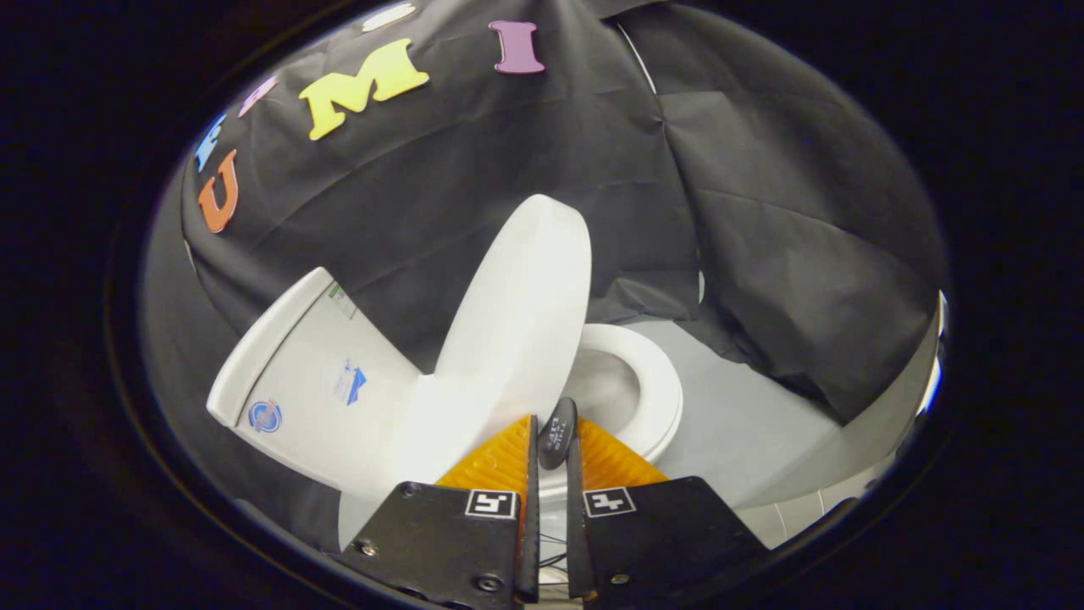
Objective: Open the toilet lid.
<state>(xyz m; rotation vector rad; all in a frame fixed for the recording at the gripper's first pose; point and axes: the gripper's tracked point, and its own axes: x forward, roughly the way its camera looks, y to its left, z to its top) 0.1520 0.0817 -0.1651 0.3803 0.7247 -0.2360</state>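
Observation:
A white toilet stands just ahead of me, and the view is tilted. Its lid is lifted well off the seat and leans toward the tank. The open bowl shows beyond the lid's edge. A small dark oval tab sticks out from the lid's rim. My gripper is shut on this tab, with one finger on each side of it.
Black cloth hangs behind and beside the toilet as the booth's wall. A pale grey floor spreads past the bowl, with a light strip at its far edge.

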